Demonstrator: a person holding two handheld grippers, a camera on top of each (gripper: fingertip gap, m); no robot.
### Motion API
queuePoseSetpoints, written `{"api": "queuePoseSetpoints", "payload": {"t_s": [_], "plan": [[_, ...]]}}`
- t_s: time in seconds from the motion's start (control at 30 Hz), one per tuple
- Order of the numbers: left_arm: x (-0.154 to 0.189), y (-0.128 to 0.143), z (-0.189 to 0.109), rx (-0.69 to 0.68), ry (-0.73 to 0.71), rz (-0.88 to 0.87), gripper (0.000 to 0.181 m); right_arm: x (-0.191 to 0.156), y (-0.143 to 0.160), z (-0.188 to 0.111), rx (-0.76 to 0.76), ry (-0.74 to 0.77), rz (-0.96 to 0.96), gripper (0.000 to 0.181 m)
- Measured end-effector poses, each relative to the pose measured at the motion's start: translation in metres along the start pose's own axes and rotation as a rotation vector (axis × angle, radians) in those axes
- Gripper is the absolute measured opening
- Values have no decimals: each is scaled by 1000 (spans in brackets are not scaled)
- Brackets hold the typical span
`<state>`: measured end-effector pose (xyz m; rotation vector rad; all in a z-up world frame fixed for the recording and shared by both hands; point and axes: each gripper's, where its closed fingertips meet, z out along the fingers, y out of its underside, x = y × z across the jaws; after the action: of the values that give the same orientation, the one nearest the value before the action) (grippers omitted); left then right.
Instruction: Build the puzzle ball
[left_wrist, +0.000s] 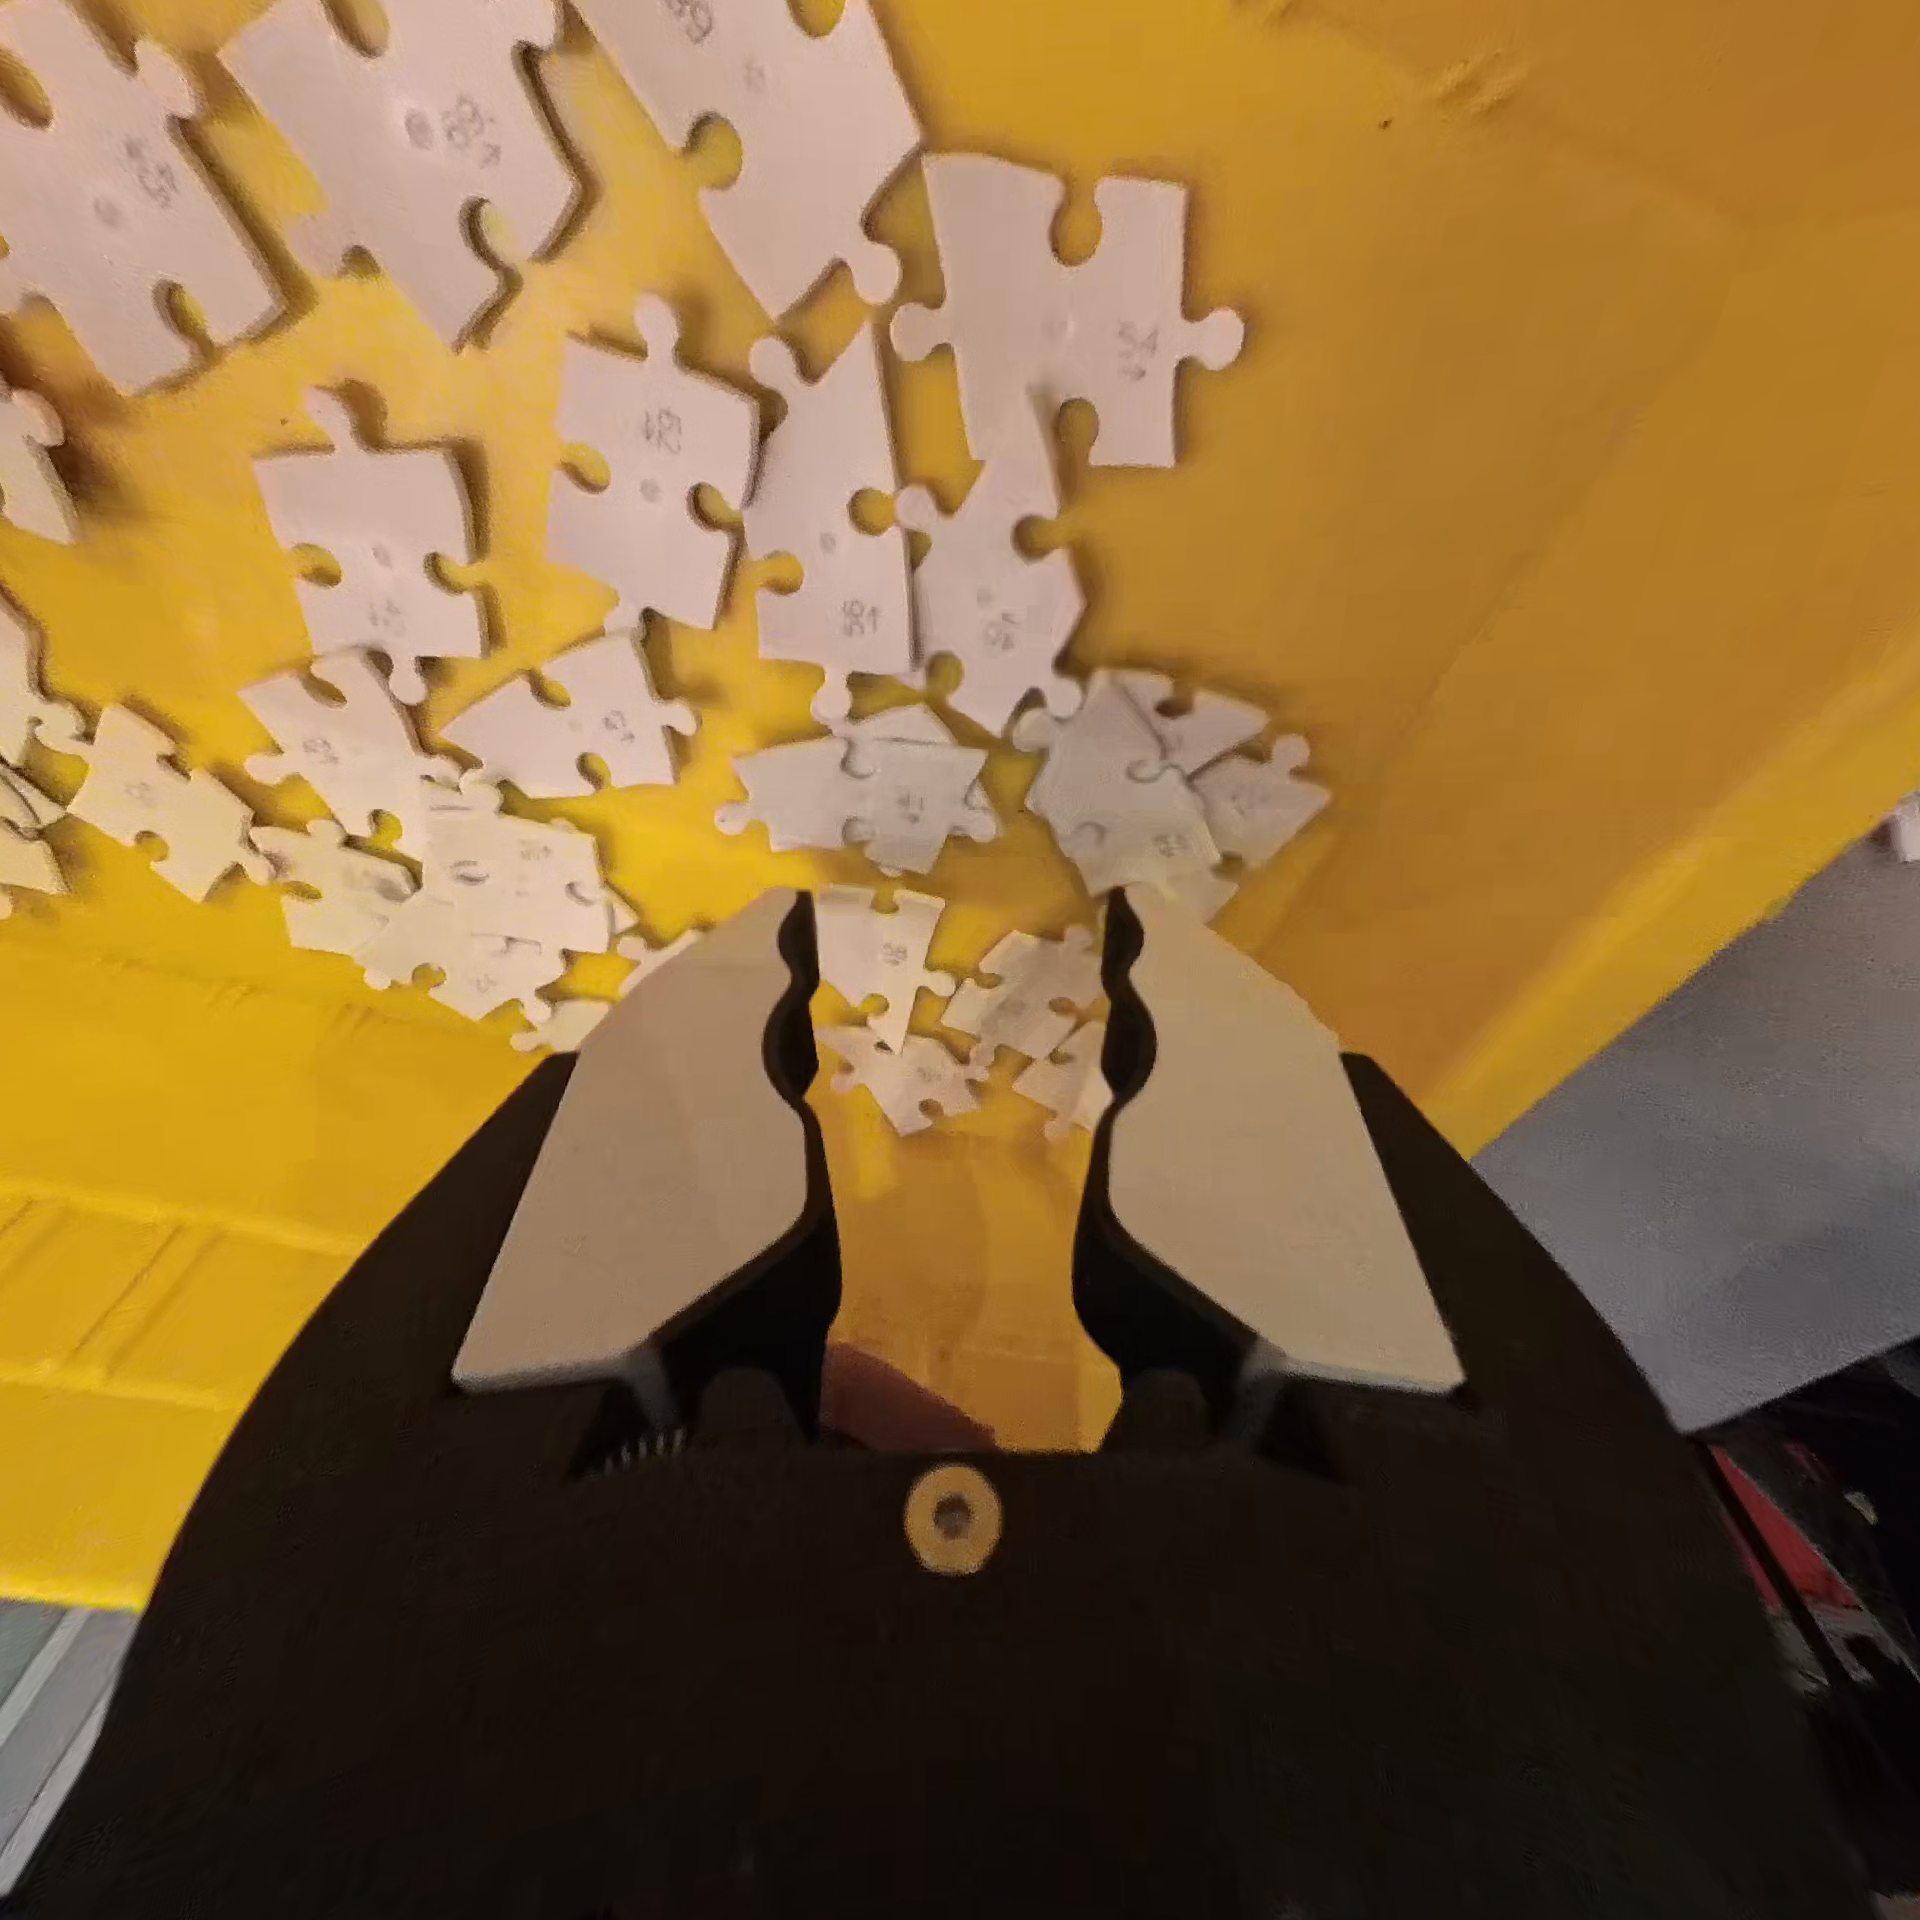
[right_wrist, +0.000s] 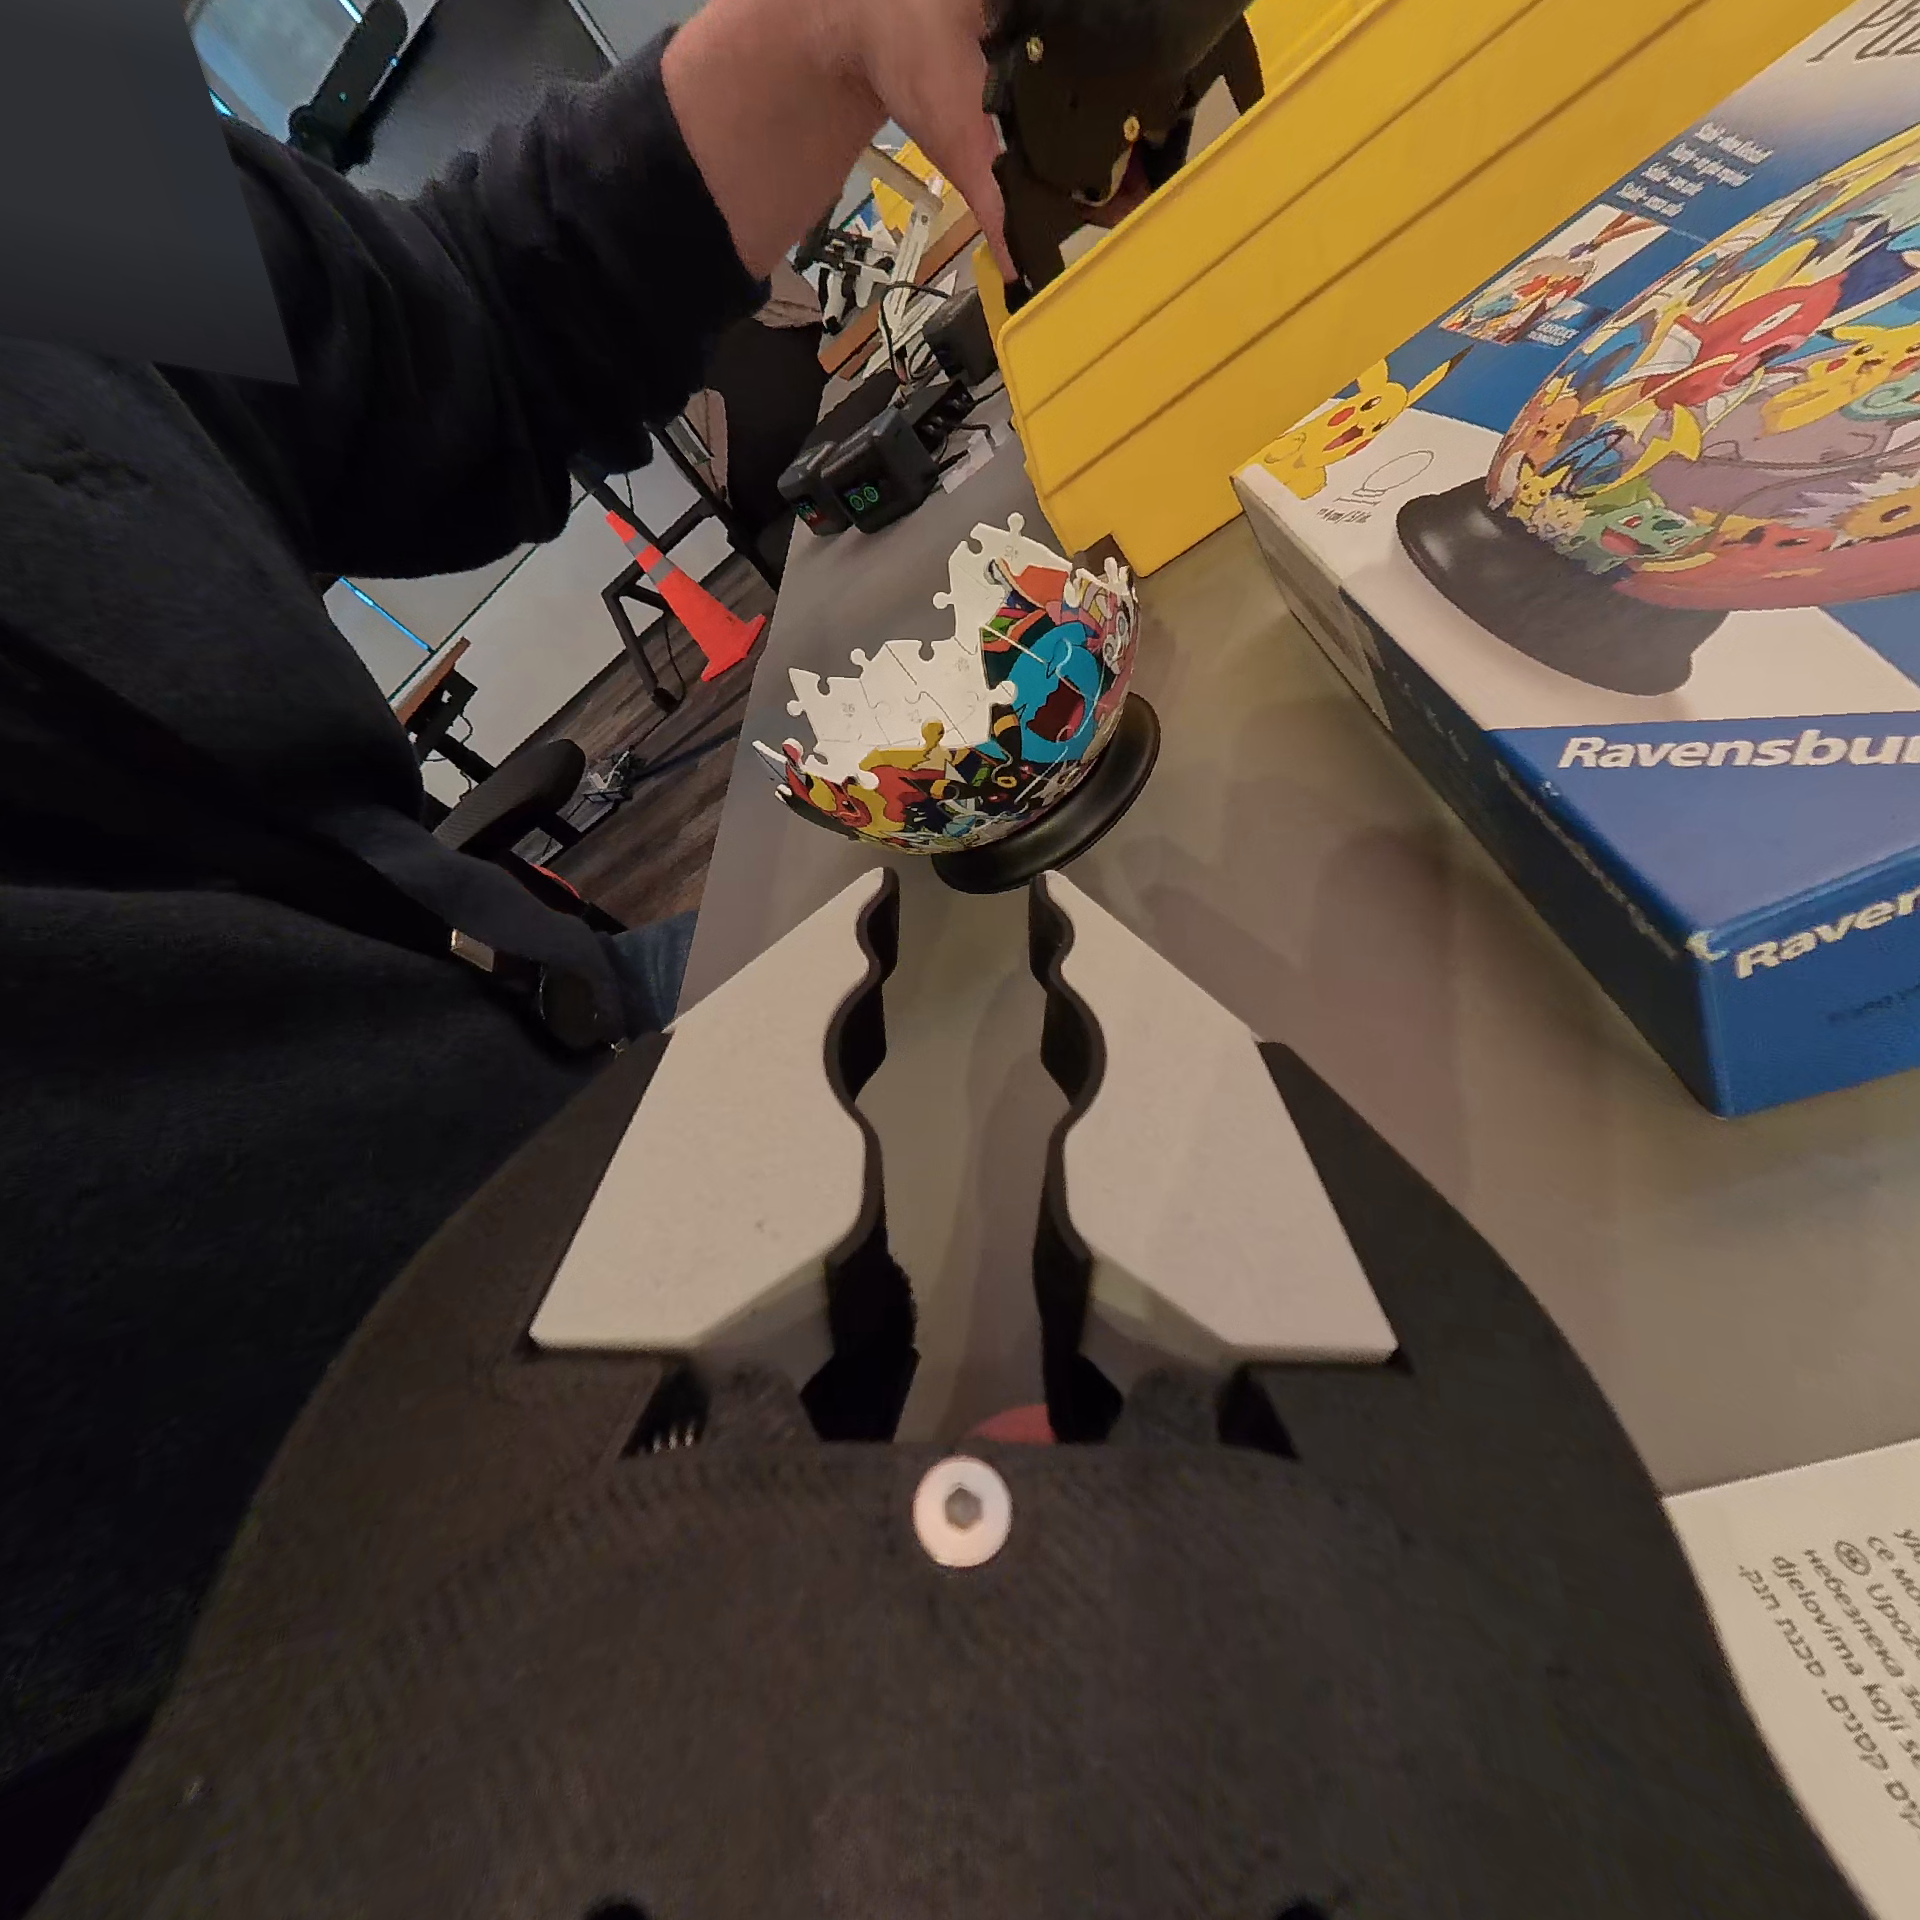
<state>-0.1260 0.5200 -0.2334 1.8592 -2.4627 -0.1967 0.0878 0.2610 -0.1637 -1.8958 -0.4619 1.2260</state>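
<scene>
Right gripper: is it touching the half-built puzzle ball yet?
Apart. The right wrist view shows bare table between the open right gripper and the puzzle ball on its black stand.

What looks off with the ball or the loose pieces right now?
The half-built puzzle ball leans on its black stand, its open rim tipped sideways. In the yellow bin, white pieces overlap near the left gripper.

Half-built colourful puzzle ball (right_wrist: 977, 696) on black stand (right_wrist: 1070, 821); loose white pieces (left_wrist: 644, 520)
</scene>
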Motion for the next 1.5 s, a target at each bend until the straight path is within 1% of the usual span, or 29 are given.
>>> {"api": "queuePoseSetpoints", "payload": {"t_s": [0.03,0.07,0.1,0.13,0.17,0.23,0.33,0.4,0.43,0.47,0.5,0.53,0.57,0.63,0.7,0.77,0.83,0.9,0.97,1.07,1.1,1.13,1.2,1.3,1.4,1.5], "plan": [[1,0,2,-7,9,1,50,0,0,0,-1,1,0,24],[-3,-3,2,6,-11,-3,49,0,0,0,-2,2,0,24],[-16,-5,-1,15,-79,0,44,0,0,0,-2,2,1,24],[-25,-4,-2,4,-118,-8,44,0,0,0,-2,2,1,24],[-27,-3,-2,4,-102,-10,46,1,0,0,-3,3,1,24],[-39,-9,-9,54,-140,-32,47,1,0,0,-2,5,1,24],[-29,-20,-21,143,-72,-48,49,1,0,0,-1,4,3,24],[-12,-26,-20,169,3,-42,54,1,0,0,-3,2,4,24],[-5,-29,-16,167,7,-11,57,1,0,0,-2,1,5,24],[-5,-30,-10,153,-22,16,58,1,0,0,-1,2,5,24],[-4,-27,-5,118,-34,30,59,1,0,0,-1,3,4,24],[-5,-33,-7,156,-41,20,57,1,0,0,-2,4,2,24],[-14,-36,-9,178,-90,6,51,1,0,0,-2,5,2,24],[-32,-29,-9,143,-179,-12,50,1,0,0,-2,5,2,24],[-48,-29,-14,172,-250,-46,50,1,0,0,-2,6,2,24],[-56,-28,-25,202,-281,-94,50,1,0,0,-2,5,3,24],[-46,-27,-30,250,-208,-110,54,1,0,0,-2,4,4,24],[-42,-28,-34,277,-199,-99,55,1,0,0,-2,3,5,24],[-35,-25,-29,259,-193,-60,56,1,0,0,-3,4,5,24],[-21,-28,-14,248,-164,-11,57,1,1,1,-5,6,4,24],[-20,-29,-10,232,-182,-1,58,1,1,1,-6,7,4,24],[-22,-34,-12,250,-202,-3,54,1,1,1,-6,8,4,24],[-33,-38,-12,264,-244,-39,49,2,1,1,-7,10,4,24],[-62,-31,-13,222,-367,-101,49,2,1,1,-7,13,4,24],[-72,-26,-28,241,-394,-152,49,2,1,1,-6,12,6,24],[-77,-14,-40,219,-407,-156,48,2,1,1,-6,9,8,24]]}}
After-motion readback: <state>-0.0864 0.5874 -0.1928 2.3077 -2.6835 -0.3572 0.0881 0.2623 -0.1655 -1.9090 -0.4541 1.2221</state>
